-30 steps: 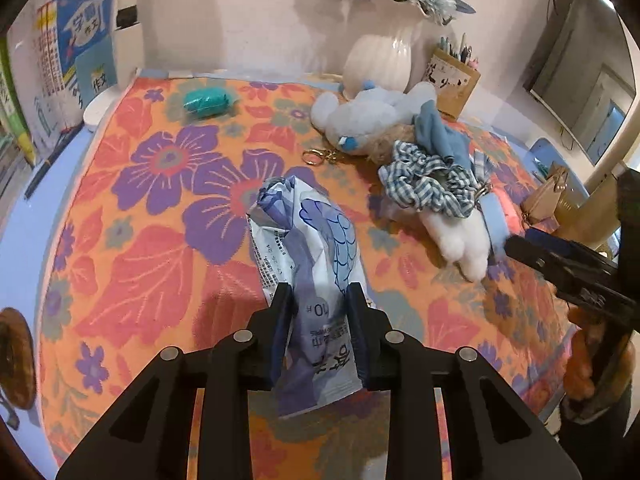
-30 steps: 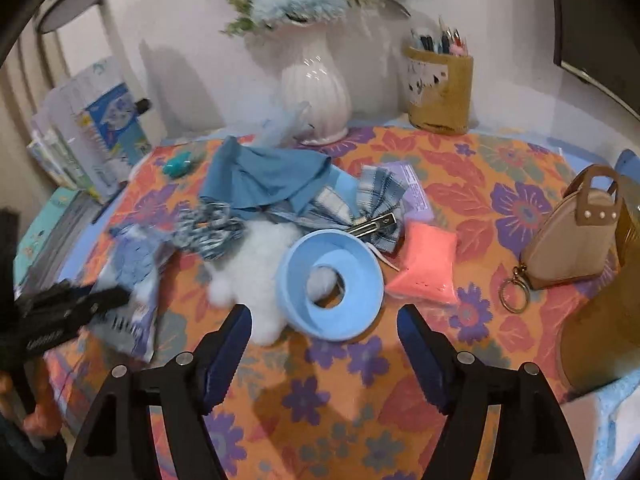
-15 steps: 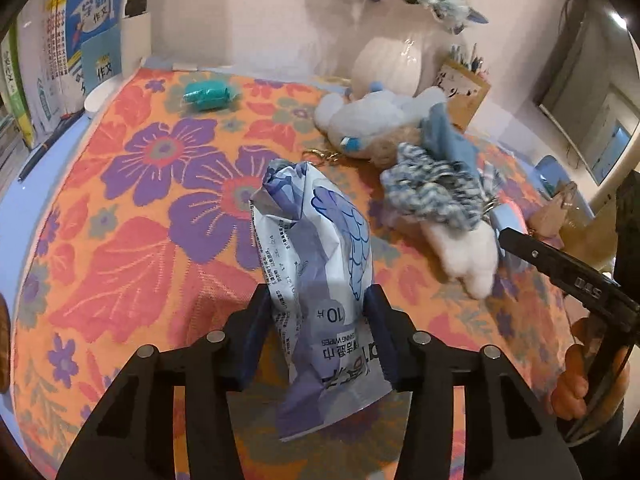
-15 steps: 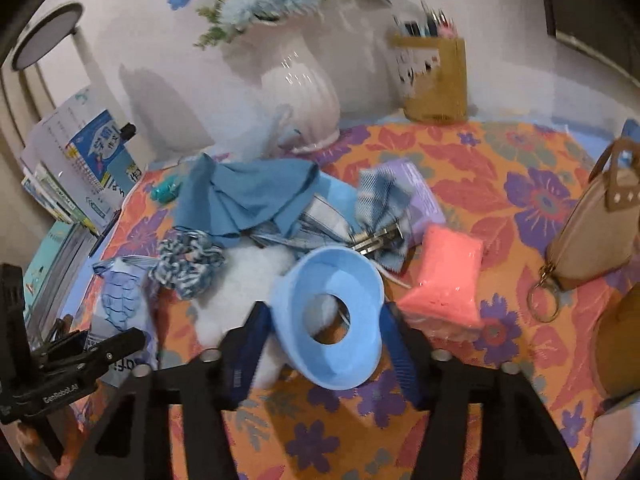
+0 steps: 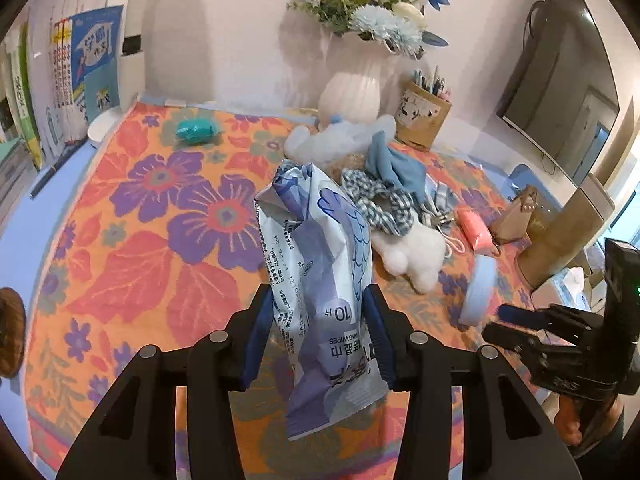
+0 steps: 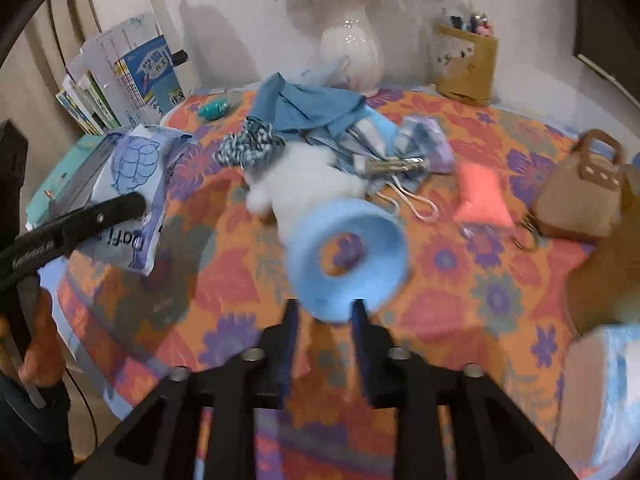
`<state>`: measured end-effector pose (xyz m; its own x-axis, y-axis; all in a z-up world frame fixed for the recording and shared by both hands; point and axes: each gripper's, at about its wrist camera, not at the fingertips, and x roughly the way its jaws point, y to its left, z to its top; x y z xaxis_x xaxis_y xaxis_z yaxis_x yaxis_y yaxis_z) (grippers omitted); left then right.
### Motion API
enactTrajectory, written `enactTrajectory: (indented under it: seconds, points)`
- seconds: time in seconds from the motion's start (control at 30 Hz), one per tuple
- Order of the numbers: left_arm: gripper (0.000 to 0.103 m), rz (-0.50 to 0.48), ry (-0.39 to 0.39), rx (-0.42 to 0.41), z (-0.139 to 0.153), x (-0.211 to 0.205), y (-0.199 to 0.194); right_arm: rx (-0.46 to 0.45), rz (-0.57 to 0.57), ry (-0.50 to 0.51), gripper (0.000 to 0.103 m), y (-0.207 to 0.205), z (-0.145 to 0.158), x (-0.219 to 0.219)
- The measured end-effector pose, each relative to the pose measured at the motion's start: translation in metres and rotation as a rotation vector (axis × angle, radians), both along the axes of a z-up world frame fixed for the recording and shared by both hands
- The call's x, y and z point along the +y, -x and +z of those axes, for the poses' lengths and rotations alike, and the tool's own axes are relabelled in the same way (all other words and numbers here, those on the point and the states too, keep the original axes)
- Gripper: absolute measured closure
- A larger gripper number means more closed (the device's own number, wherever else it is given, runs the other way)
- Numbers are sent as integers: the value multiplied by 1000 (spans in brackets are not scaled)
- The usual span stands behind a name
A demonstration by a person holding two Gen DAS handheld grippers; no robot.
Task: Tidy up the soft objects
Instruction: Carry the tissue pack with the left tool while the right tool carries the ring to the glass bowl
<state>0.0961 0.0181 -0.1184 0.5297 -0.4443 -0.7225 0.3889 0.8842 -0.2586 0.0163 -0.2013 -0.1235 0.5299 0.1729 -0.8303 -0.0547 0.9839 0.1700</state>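
Note:
A blue-and-white wet-wipes pack [image 5: 320,260] hangs clear of the flowered tablecloth [image 5: 160,264], with my left gripper [image 5: 318,300] shut on its lower half. My right gripper [image 6: 324,310] has a light blue soft ring [image 6: 348,252] between its fingers by the ring's lower rim. The ring is tilted up off the cloth and blurred, the pads still touch it, and the jaws are opening. Behind it lie a white plush toy [image 6: 304,176], a checked scrunchie [image 6: 248,146], a blue cloth [image 6: 308,108] and a pink pouch [image 6: 480,192].
At the back stand a white vase [image 6: 352,52] and a brown pen holder [image 6: 466,64]. Books [image 6: 132,76] lean at the left, with a teal object [image 6: 214,109] near them. A tan handbag [image 6: 580,192] sits at the right and a tissue box [image 6: 600,392] at the near right.
My left gripper has raised the wipes pack off the cloth. My right gripper went from wide open around the blue ring to gripping it and tipping it up toward the table's near edge.

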Motion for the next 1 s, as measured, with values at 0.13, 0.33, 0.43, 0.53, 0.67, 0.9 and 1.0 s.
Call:
enactTrajectory:
  seconds: [0.13,0.33,0.43,0.53,0.67,0.9,1.0]
  points:
    - [61,-7,7,-2,0,-2,2,-41,-55,-72,34,15,3,-18]
    - [61,18,1,-17,6,6,3,-36,-55,-81,21,-12,-2,0]
    - [61,22,5,-22,9,9,4,-15,-76,-8,18,-33,-13,19]
    - [61,10,0,-35,13,7,7,-12,-87,27,37,-44,-20,27]
    - [61,-26,1,-50,20,-4,15,-34,-114,5,40,-40,-16,22]
    - [61,-166,62,-93,45,-48,53,-130,-204,71,40,0,41,-1]
    - [61,-258,69,-96,56,-77,72,-136,-247,31,40,21,61,-25]
